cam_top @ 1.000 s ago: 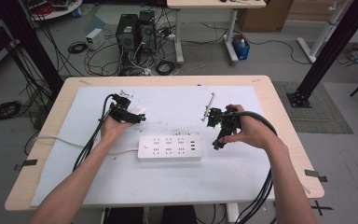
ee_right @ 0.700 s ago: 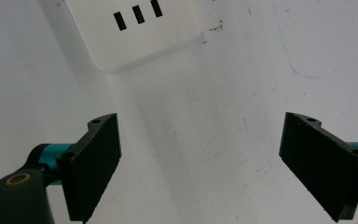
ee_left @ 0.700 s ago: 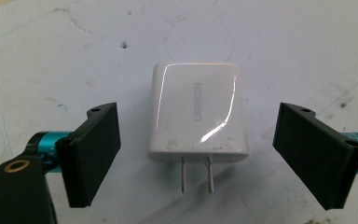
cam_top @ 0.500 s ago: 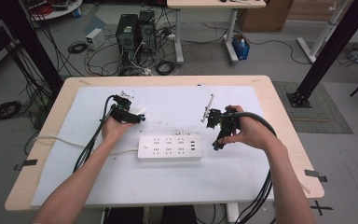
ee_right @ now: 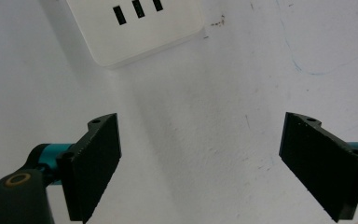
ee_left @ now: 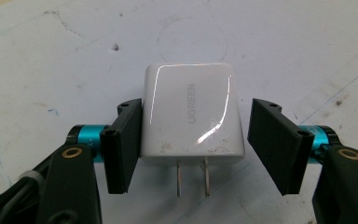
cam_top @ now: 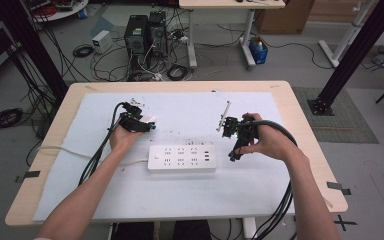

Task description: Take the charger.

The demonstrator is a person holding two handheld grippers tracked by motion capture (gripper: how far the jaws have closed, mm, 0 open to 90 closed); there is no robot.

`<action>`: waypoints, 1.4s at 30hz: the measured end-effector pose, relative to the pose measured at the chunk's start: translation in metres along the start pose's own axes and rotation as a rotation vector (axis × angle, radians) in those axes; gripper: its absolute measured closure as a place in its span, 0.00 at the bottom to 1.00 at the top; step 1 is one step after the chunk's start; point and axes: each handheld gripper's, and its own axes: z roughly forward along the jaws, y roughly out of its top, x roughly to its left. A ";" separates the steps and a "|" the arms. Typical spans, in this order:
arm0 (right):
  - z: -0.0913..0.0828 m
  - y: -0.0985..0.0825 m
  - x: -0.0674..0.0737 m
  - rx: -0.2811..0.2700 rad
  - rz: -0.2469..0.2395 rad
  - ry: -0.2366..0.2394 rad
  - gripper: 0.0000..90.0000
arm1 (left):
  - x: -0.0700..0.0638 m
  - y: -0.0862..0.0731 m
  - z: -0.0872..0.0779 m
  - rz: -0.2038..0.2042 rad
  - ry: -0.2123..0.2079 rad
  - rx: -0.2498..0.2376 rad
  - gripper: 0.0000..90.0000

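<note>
The surface (cam_top: 190, 200) is covered by a white mat, on which a white power strip (cam_top: 181, 158) lies between the two hands. A white charger (ee_left: 191, 114) lies flat just beyond the strip's left end, prongs toward the left gripper (ee_left: 200, 144); its fingers have just been closing around the charger, one pad touching its side and the other just clear. The right gripper (ee_right: 219, 163) is held with fingers wide over bare mat beside the strip's USB end, nothing between them.

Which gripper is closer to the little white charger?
Left. The left gripper has its jaws on either side of the white charger, one pad touching, the other a small gap away. The right gripper is across the table, past the power strip.
</note>
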 end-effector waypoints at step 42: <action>-0.008 0.007 0.006 0.008 0.018 -0.022 0.14 | -0.009 0.010 -0.047 0.111 -0.041 -0.063 0.47</action>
